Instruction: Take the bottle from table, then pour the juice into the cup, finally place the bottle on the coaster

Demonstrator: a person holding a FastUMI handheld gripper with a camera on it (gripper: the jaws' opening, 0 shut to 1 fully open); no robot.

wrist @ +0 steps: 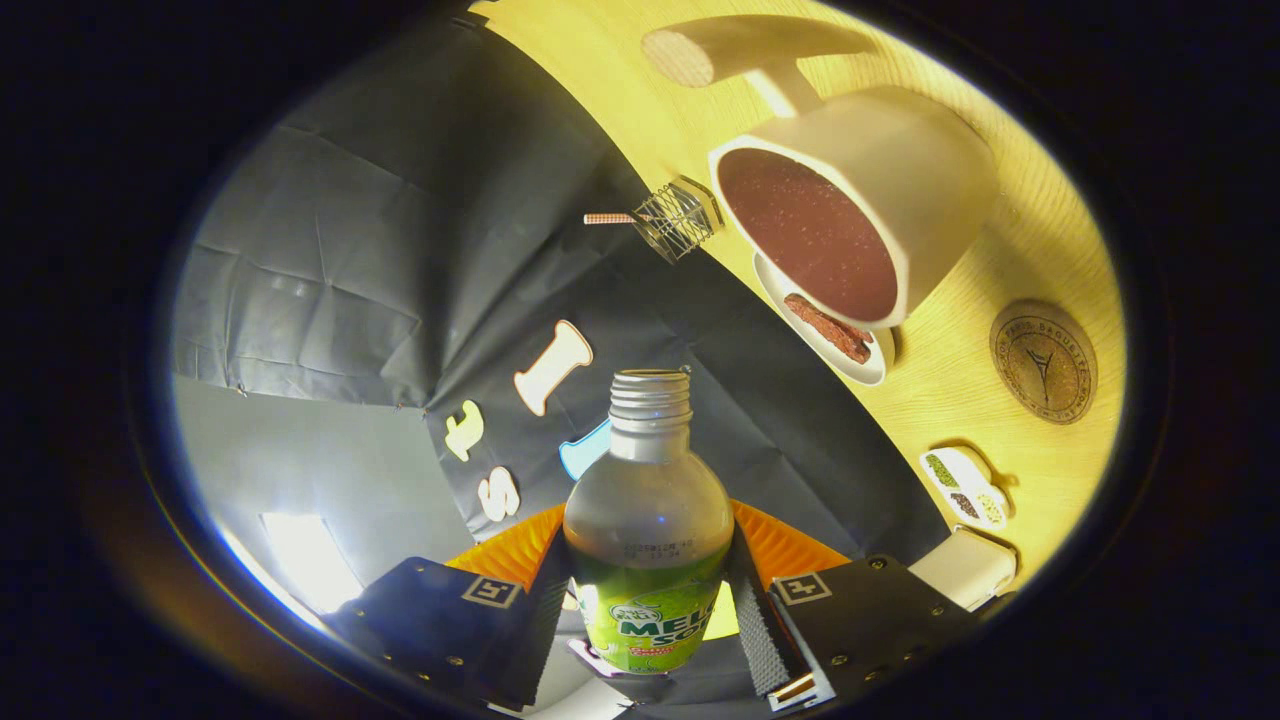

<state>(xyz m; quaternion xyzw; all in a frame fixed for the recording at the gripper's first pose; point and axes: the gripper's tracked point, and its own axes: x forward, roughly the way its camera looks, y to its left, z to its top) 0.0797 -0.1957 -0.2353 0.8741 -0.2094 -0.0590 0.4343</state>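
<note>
gripper (648,610): fingers clamped on both sides of uncapped bottle (648,520) | bottle base cut off | cup (850,210) beyond, tilted view | coaster (1043,362) beside cup, bare

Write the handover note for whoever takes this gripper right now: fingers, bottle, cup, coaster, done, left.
Gripper: fingers shut on the bottle, one on each side of its body.
Bottle: held, cap off, tilted relative to the table, open mouth aimed towards the cup; green juice sits low in the body.
Cup: white, on the table beyond the bottle, dark inside; whether any juice has gone in cannot be told.
Coaster: round, on the table beside the cup, nothing on it.
Done: bottle picked up.
Left: pour or finish pouring, then stand the bottle on the coaster.
</note>
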